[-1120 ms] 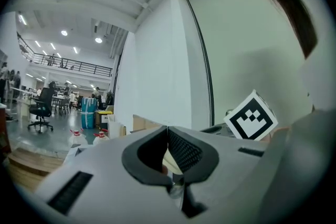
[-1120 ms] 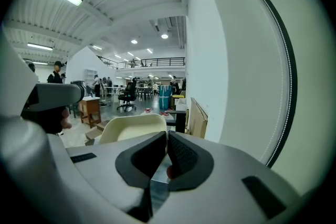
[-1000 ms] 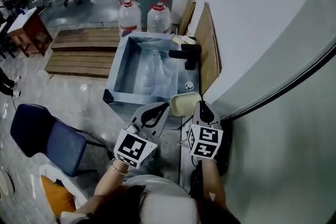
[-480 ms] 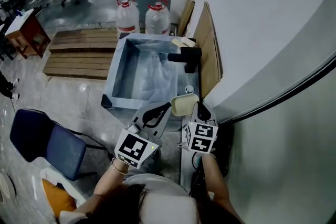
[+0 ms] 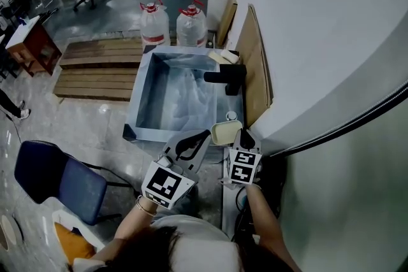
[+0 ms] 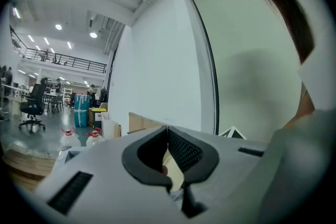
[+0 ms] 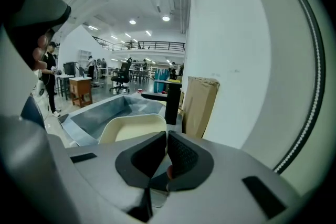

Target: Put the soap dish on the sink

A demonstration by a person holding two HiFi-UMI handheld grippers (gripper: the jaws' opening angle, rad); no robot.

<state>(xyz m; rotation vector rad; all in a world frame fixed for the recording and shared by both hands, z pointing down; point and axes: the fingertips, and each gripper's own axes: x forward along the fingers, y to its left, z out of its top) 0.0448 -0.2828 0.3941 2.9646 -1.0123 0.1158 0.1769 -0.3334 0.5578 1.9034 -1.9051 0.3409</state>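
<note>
The cream soap dish (image 5: 225, 132) hangs over the near right corner of the steel sink (image 5: 137, 108), just in front of the black faucet (image 5: 226, 78). My right gripper (image 5: 241, 131) is shut on the dish's near edge. In the right gripper view the dish (image 7: 131, 127) sticks out past the shut gripper (image 7: 167, 136), with the sink basin (image 7: 102, 113) beyond it. My left gripper (image 5: 205, 134) is beside the dish's left edge, shut with nothing held. In the left gripper view a bit of cream shows behind the shut gripper (image 6: 168, 131).
A cardboard sheet (image 5: 257, 73) leans on the white wall right of the sink. Two water jugs (image 5: 153, 22) stand behind it, with a wooden pallet (image 5: 95, 67) to the left. A blue chair (image 5: 57, 172) sits at lower left. A pale sponge (image 5: 223, 57) lies on the sink's back rim.
The right gripper has carried the soap dish a little farther from me and lower, toward the sink's near right corner. The left gripper has kept its place beside it.
</note>
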